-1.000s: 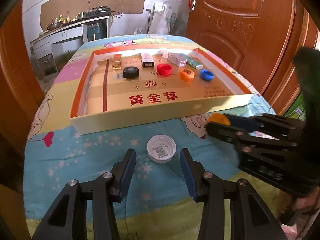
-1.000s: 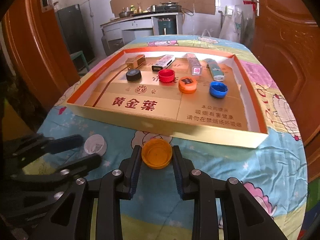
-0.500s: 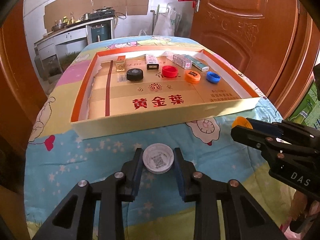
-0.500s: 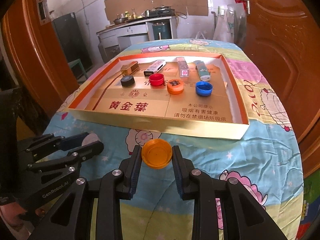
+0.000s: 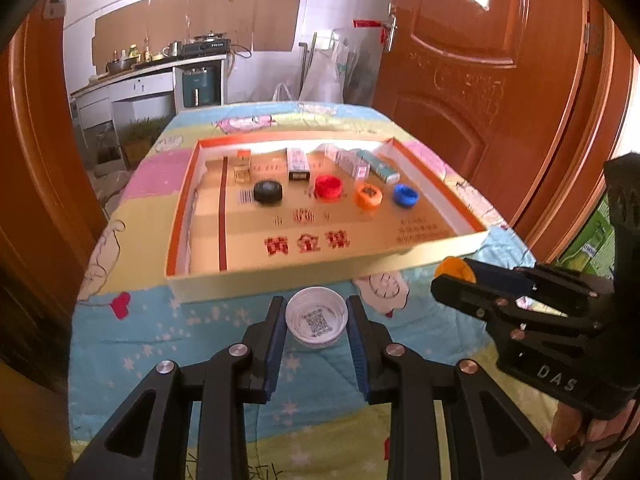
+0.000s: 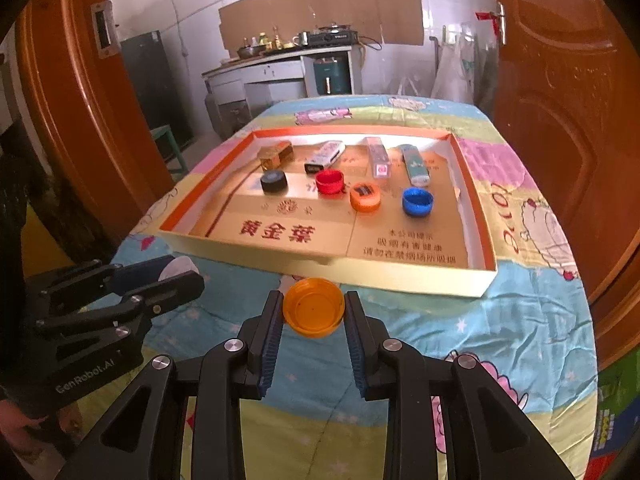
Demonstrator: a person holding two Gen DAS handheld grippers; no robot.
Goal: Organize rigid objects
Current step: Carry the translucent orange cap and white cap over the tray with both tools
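My left gripper is shut on a white bottle cap with a printed code inside, held above the quilt near the tray's front wall. My right gripper is shut on an orange bottle cap, open side up; in the left wrist view that orange cap shows at the right gripper's tips. The shallow cardboard tray holds a row of caps: black, red, orange, blue. Behind them lie several small boxes.
The tray rests on a table covered by a cartoon-print quilt. Wooden doors stand at the left and right. A kitchen counter lies beyond the table. A hand grips the right tool.
My left gripper closed on the white cap and lifted it off the quilt. The right gripper, holding the orange cap throughout, rose as well; the tray now looks farther below both.
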